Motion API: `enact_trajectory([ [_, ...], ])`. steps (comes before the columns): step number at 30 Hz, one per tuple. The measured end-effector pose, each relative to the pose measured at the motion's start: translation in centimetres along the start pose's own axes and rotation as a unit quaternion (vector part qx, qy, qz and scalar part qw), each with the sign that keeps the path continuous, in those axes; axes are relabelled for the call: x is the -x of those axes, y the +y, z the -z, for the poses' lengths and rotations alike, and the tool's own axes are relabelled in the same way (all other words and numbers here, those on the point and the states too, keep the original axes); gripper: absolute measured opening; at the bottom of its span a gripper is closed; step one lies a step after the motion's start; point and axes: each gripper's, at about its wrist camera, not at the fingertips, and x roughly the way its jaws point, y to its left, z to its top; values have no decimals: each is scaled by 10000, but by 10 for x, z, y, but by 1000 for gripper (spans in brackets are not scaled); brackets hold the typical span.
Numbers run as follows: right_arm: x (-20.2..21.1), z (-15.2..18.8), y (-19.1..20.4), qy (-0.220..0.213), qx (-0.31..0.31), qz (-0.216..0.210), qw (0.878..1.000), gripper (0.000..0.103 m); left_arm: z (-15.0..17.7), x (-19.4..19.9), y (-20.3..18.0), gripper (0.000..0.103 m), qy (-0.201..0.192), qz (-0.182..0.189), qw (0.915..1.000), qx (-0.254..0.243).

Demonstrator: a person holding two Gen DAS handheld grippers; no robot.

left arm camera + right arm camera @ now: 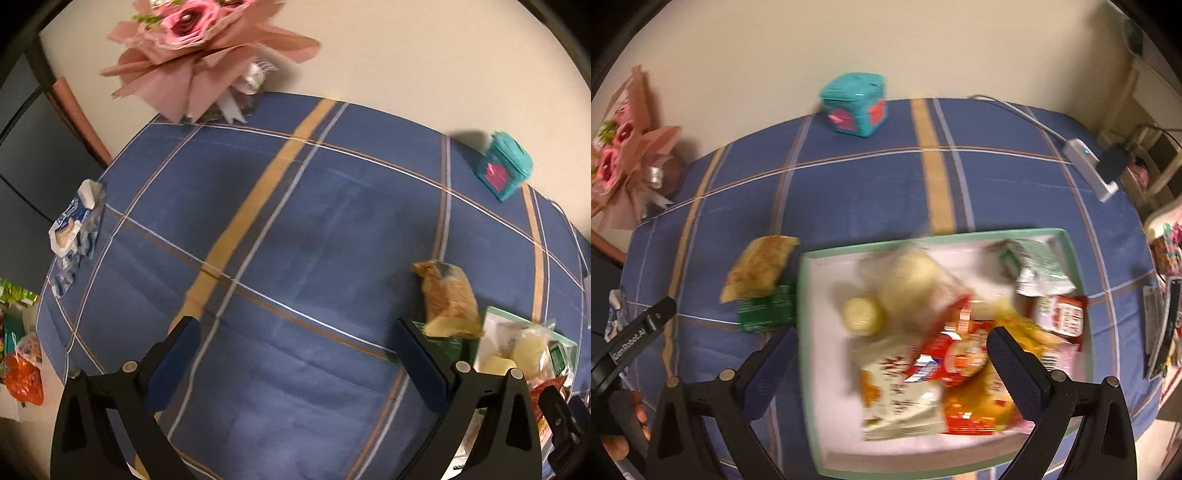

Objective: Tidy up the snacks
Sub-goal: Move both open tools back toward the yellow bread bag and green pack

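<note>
Snacks: I'm seeing most packets lying piled in the green-rimmed box [1075, 258] on the blue plaid tablecloth [295, 221]; a tan packet [759, 266] is resting on a green packet [768, 310], both just outside the box's left wall.
Left gripper [295, 343]: I'm holding it above bare cloth, jaws spread wide, nothing between them.
Right gripper [892, 354]: I'm holding it over the box, jaws wide apart, gripping nothing.
Surroundings: a pink paper bouquet [199, 55] is sitting at the far left edge, a teal cube container [855, 105] at the far edge, a crumpled blue-white wrapper [75, 225] near the left edge, a white adapter with cable [1089, 166] far right.
Hard to make out: motion blur is smearing the box contents; I'm picking out red, yellow and white wrappers and pale round pieces, no more.
Writing: I'm reading "GenRobot.AI" on the other gripper's side in the right wrist view; packet print is unreadable.
</note>
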Motion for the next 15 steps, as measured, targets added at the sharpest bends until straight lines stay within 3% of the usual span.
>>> enact_trajectory([
  [15, -28, -9, 67, -142, 368, -372, 9985, 103, -10, -33, 16, 103, 226, 58, 9994, 271],
])
